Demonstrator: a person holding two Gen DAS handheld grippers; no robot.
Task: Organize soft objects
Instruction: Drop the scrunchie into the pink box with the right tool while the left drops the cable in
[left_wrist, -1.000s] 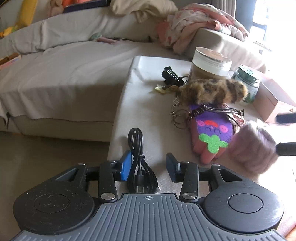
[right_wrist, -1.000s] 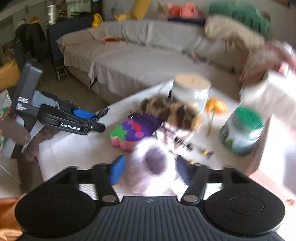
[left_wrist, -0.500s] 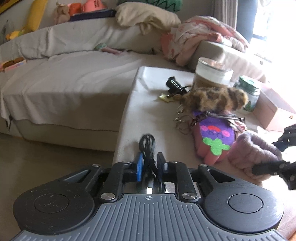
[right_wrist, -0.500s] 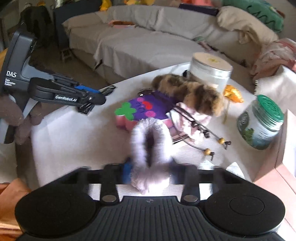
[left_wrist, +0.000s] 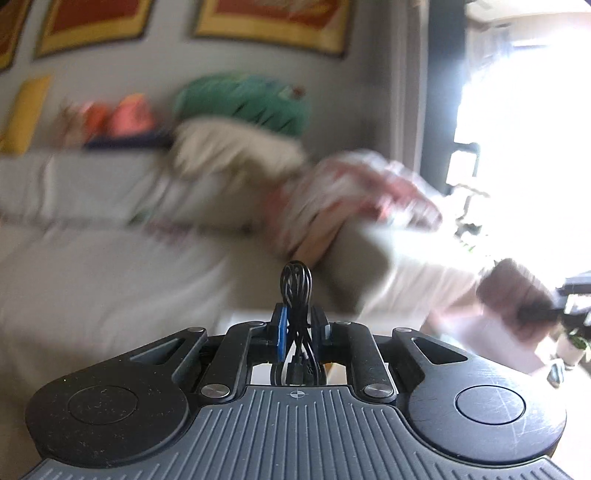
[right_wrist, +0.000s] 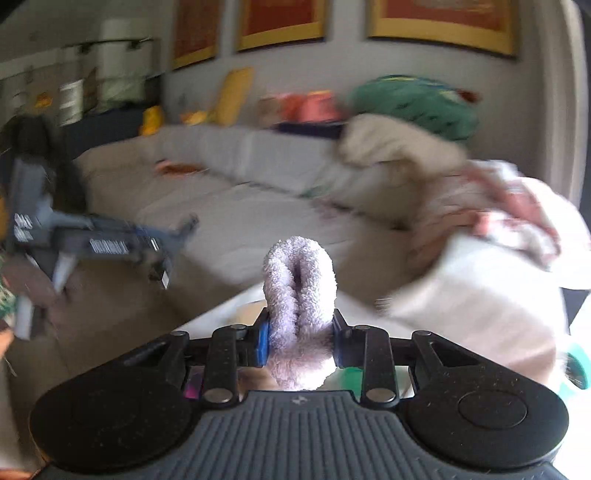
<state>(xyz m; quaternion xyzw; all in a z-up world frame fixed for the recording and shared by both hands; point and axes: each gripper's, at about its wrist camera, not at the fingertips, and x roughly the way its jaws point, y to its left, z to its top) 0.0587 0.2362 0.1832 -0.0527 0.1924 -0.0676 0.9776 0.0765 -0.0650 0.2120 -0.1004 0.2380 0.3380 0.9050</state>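
My left gripper (left_wrist: 297, 321) is shut on a coiled black cable (left_wrist: 295, 280), whose loop sticks up past the fingertips. A fluffy lilac band (right_wrist: 299, 277) is squeezed upright between the pads of my right gripper (right_wrist: 300, 330), which is shut on it. Both are lifted and face the sofa. In the left wrist view the band (left_wrist: 513, 291) shows as a blur at the far right, with the right gripper's dark fingers (left_wrist: 539, 314) on it. The right wrist view shows the left gripper (right_wrist: 177, 236) blurred at the left, the cable dangling under it.
A grey covered sofa (right_wrist: 229, 192) fills the background, with a beige blanket (left_wrist: 236, 151), a green cushion (left_wrist: 243, 99) and a pink patterned cloth (left_wrist: 354, 192) piled on it. The white-covered table edge (right_wrist: 221, 314) lies below. A green-lidded jar (right_wrist: 576, 365) peeks in at the right.
Both grippers closed, the left on the black cable and the right on the lilac band, then rose off the table and tilted up toward the sofa. The table's other items dropped out of view.
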